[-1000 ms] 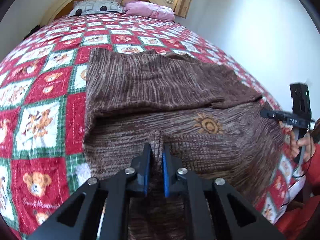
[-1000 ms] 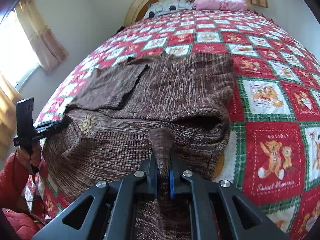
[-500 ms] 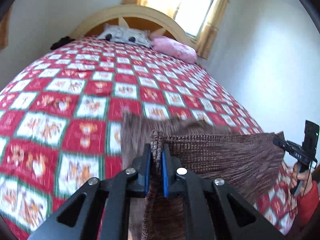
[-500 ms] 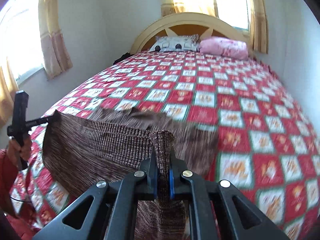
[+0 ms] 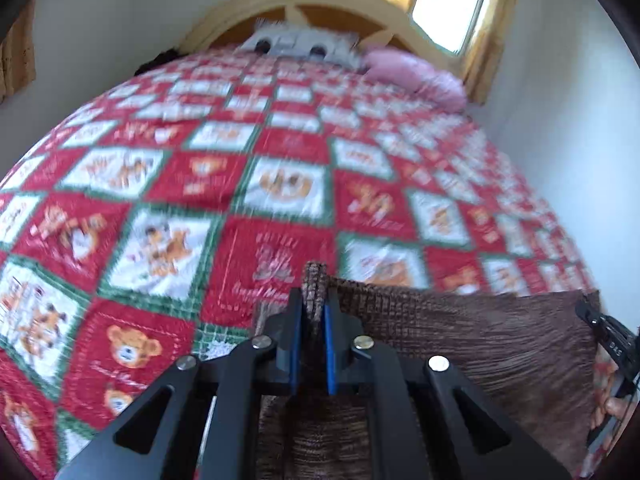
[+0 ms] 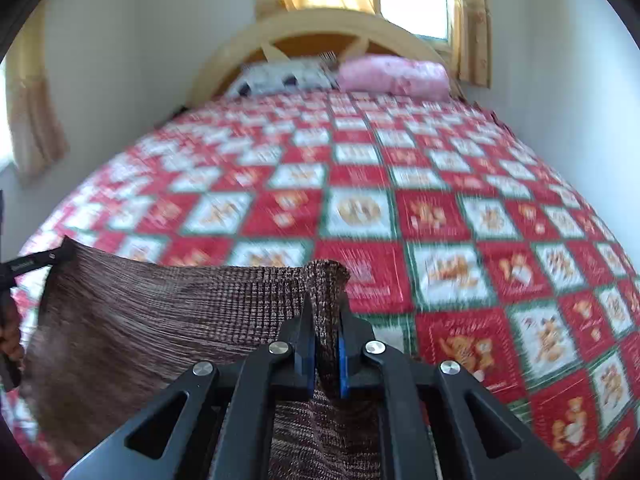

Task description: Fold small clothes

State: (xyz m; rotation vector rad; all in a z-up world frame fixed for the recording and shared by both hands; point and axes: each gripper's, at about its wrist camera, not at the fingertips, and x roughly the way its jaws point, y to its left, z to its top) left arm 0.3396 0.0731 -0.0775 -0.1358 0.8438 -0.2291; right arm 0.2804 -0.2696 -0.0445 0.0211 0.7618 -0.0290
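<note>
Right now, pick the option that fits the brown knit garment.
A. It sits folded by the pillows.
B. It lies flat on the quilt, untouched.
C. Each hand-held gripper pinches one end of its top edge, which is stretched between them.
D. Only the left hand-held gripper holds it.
C: the left hand-held gripper and the right hand-held gripper each clamp a corner of the brown knit garment, its edge stretched between them above the quilt.

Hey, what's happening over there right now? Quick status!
Left tongs shut on brown sweater. Right tongs shut on it too. Sweater stretched between them above the quilt. Nothing in the way.
</note>
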